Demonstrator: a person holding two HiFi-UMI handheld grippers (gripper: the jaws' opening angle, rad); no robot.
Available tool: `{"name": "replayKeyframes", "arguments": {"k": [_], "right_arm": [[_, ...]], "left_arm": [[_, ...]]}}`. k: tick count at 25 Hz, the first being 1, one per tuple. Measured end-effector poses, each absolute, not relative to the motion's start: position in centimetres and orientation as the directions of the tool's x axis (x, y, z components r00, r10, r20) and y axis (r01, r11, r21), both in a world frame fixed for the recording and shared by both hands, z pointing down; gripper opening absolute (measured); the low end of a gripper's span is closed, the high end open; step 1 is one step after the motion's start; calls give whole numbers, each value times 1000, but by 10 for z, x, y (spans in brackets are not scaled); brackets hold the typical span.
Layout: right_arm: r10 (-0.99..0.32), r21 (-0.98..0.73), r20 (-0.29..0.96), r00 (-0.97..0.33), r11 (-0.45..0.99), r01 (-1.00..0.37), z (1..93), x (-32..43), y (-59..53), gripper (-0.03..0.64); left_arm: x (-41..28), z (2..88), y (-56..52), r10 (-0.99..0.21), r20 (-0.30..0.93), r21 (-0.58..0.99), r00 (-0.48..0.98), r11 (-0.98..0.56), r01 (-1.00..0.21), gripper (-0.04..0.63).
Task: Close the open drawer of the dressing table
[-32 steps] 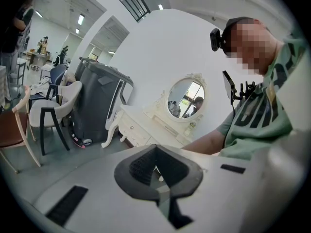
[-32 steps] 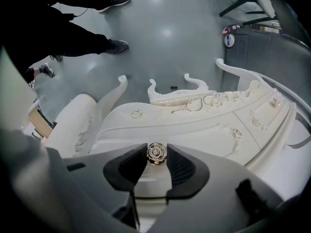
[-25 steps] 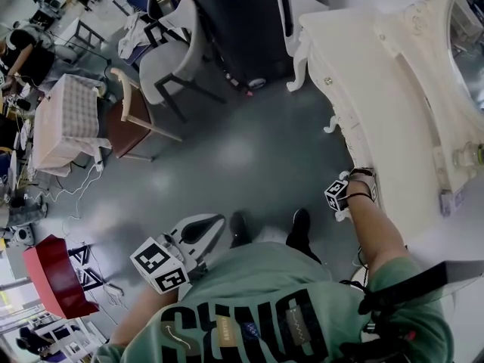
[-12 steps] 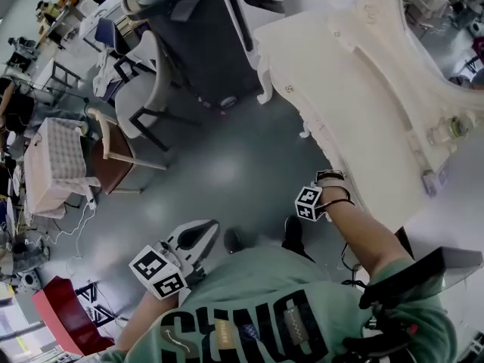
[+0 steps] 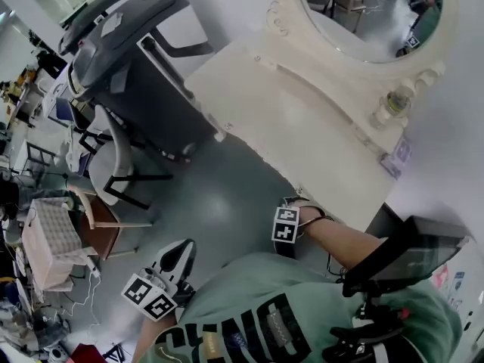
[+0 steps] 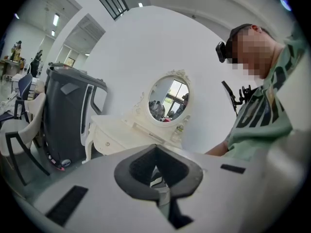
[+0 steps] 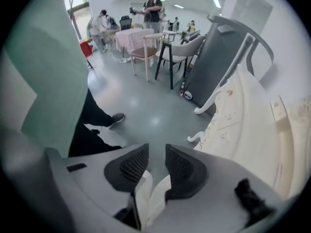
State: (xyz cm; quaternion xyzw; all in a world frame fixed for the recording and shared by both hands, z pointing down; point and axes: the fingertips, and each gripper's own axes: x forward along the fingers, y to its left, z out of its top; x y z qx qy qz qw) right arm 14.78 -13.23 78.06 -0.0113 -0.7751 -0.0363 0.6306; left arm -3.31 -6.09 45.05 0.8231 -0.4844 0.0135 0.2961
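The cream dressing table (image 5: 302,127) with its oval mirror (image 5: 370,13) fills the upper right of the head view. Its carved front (image 7: 228,120) shows in the right gripper view, and the drawer fronts there look flush. My right gripper (image 7: 151,165) hangs just off the table's front edge, pointing down at the floor; its marker cube (image 5: 286,224) shows in the head view. Its jaws have just been closing, with a gap left and nothing between them. My left gripper (image 5: 180,254) is low at the left, away from the table, with its pads (image 6: 146,161) touching at the tips.
A tall grey and black machine (image 5: 144,59) stands left of the table. Chairs (image 5: 113,172) and a covered table (image 5: 49,240) stand further left. A small bottle (image 5: 389,106) sits under the mirror. People work in the background (image 7: 153,6).
The head view has swung up, bringing the table top and mirror into sight. The right gripper has drawn back from the table's front and turned downward. The left gripper has shifted too.
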Motion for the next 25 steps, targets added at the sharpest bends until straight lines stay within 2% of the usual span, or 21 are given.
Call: {"name": "replayKeyframes", "arguments": {"k": [6,12,16,19,22,25], "right_arm": [[32,-51,916,-400,998,-37,732,148,-153,86],[-2,-59,806,-592,995,-84,661,148,-191,46],[-112,-131,655,-747,957,-258,607,157,-239,12],[-206,-210,558,-804,902,-378,570,177,-270,11],[-315,-258,490,-813,838,-480,548,191,-301,11],[-450,-270,464,-763,748,-606,536,200,-334,11]], "left_arm": [[-11,425,-95,-811,266,439,522,-380,-814,-3],[11,396,-133,-826,201,404,527,-420,-813,-3],[18,387,-163,-820,170,399,546,-449,-799,-3],[19,388,-193,-796,160,404,584,-487,-774,-3],[9,393,-233,-755,143,409,640,-543,-733,-3],[-3,402,-289,-672,115,420,732,-634,-649,-3]]}}
